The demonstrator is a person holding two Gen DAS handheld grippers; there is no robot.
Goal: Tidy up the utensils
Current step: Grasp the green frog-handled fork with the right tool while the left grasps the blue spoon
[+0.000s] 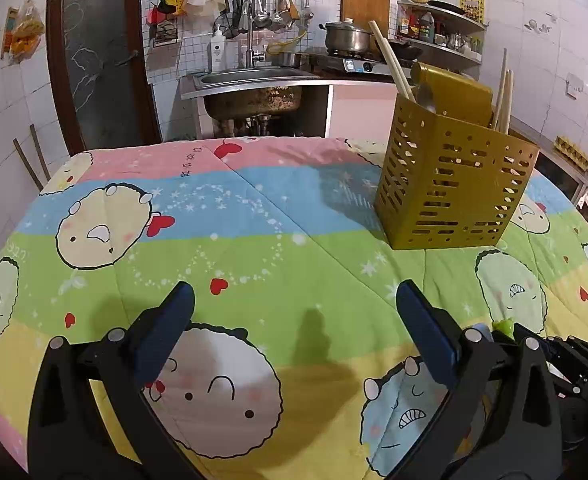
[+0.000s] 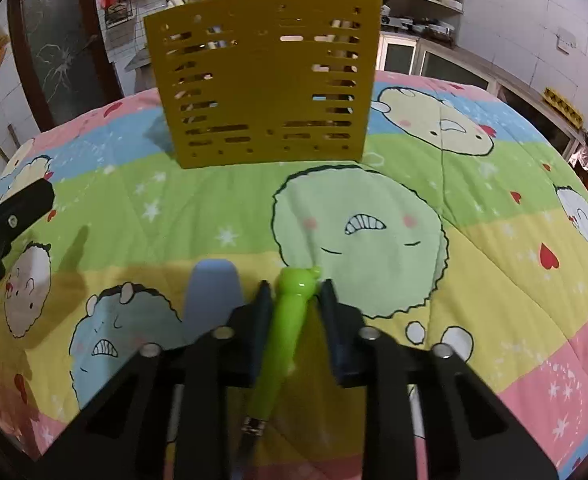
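Glossy green plastic handle (image 2: 290, 320); matt yellow slotted plastic caddy (image 1: 450, 184); soft quilted printed cloth (image 1: 254, 248); pale wooden chopsticks (image 1: 390, 60).

Bench (image 1: 254, 264) surface ahead of the left gripper (image 1: 294, 300) lies bare across its left and middle stretch. The yellow slotted holder (image 1: 450, 184) stands upright on the right, chopsticks (image 1: 502, 92) projecting above its rim. Seen from the right wrist, bare cloth separates the holder from the right gripper (image 2: 294, 292); a pale blue utensil (image 2: 214, 292) lies just left of its jaws.
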